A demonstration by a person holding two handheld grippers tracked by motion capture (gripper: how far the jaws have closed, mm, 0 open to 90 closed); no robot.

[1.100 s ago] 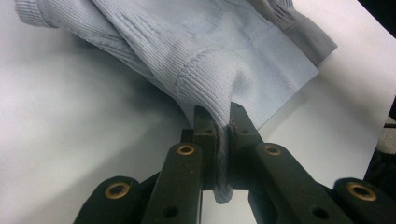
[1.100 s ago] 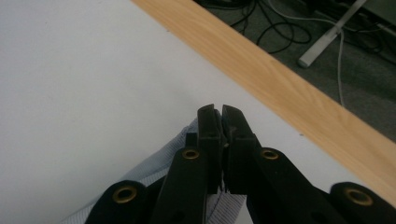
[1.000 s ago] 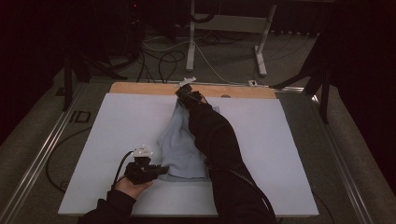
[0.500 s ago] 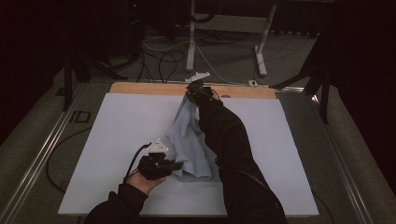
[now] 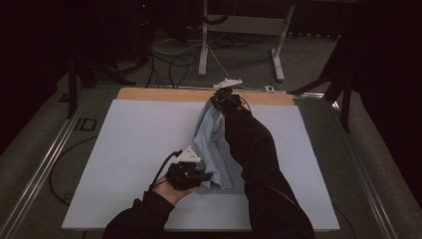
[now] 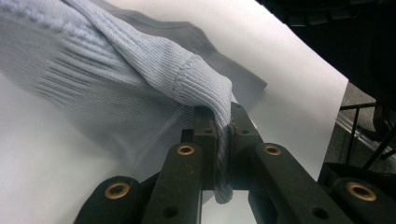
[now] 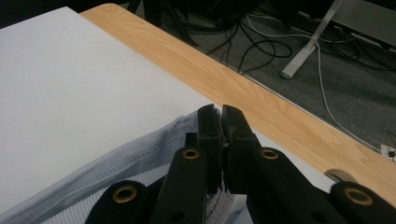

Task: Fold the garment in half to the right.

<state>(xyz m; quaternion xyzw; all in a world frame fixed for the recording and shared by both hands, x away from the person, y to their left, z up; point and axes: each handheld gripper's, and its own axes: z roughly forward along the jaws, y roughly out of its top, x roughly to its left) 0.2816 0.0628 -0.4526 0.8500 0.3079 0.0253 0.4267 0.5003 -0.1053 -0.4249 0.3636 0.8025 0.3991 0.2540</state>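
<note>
1. Progress: both grips are looking done. The left tool [image 5: 198, 175] is sitting at the near middle of the counter [image 5: 124, 149] with its jaws clamped tight on a ribbed edge of the light blue knit sweater [image 5: 211, 149]; in the left gripper view the tool [image 6: 223, 140] is pinching a cuff-like fold, with knit bulging out between the jaws.
2. The right tool [image 5: 223, 99] is sitting at the far middle, just short of the wooden strip [image 5: 164, 94] along the counter's far edge. In the right gripper view its jaws [image 7: 221, 135] are standing all but closed, pinching a thin bit of the ribbed hem; the fabric is running out below and to the left of them.
3. Judgement: this is reading as an early-to-middle stage. The garment is being held at two points, near and far, and lifted partly off the white surface. Spreading it flat or folding it is still left; nothing neat is lying on the counter yet.
4. Sweater's place: it is hanging bunched between the two tools, running near-to-far down the middle of the counter, with its lower part trailing on the surface right of the left tool. The person's dark right sleeve [image 5: 254, 149] is covering its right side, so I cannot tell the full outline.
5. Look: pale blue-grey fine knit with a ribbed band at the edges, soft and limp, creasing in long drapes.
</note>
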